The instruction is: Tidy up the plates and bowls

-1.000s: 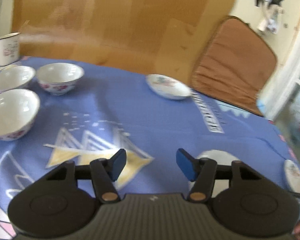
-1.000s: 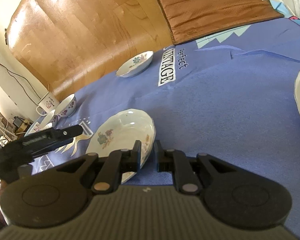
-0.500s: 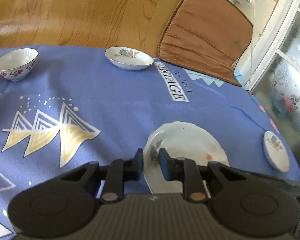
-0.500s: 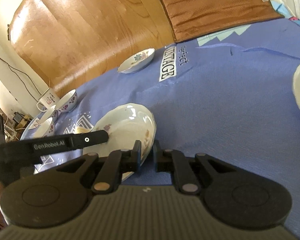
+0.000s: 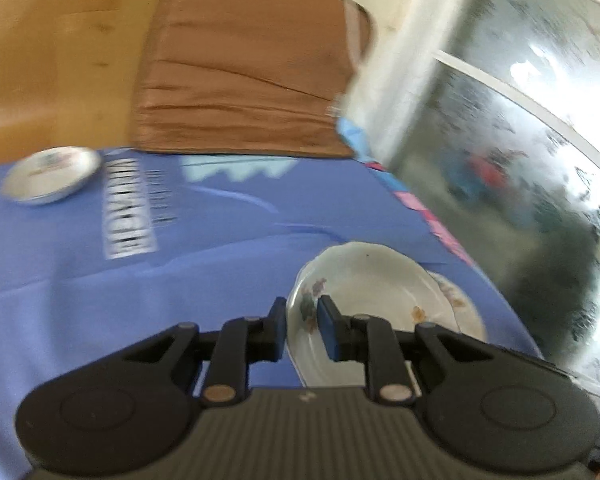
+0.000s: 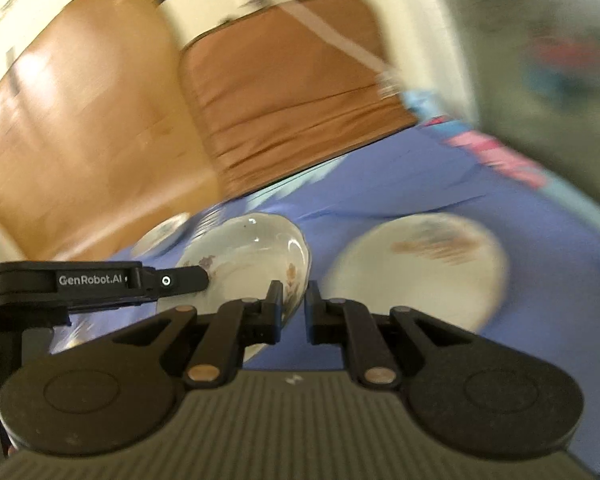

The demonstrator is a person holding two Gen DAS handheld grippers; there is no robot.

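Both grippers hold one white floral plate (image 5: pixel 364 292) by opposite rims, lifted above the blue tablecloth (image 5: pixel 220 240). My left gripper (image 5: pixel 302 322) is shut on its near-left rim. My right gripper (image 6: pixel 291 306) is shut on its right rim; the plate also shows in the right wrist view (image 6: pixel 244 258), with the left gripper's finger (image 6: pixel 172 280) at its left side. A second floral plate (image 6: pixel 420 264) lies on the cloth to the right; in the left wrist view its edge (image 5: pixel 460 300) shows under the held plate. A small floral dish (image 5: pixel 52 180) sits far left.
A brown cushioned chair back (image 5: pixel 244 80) and a wooden panel (image 5: pixel 40 60) stand behind the table. A window (image 5: pixel 520 140) is on the right, past the table's right edge. Both views are motion-blurred.
Both grippers have carried the held plate to the right, up to the second plate near the table's right edge. The bowls and mug have left the views.
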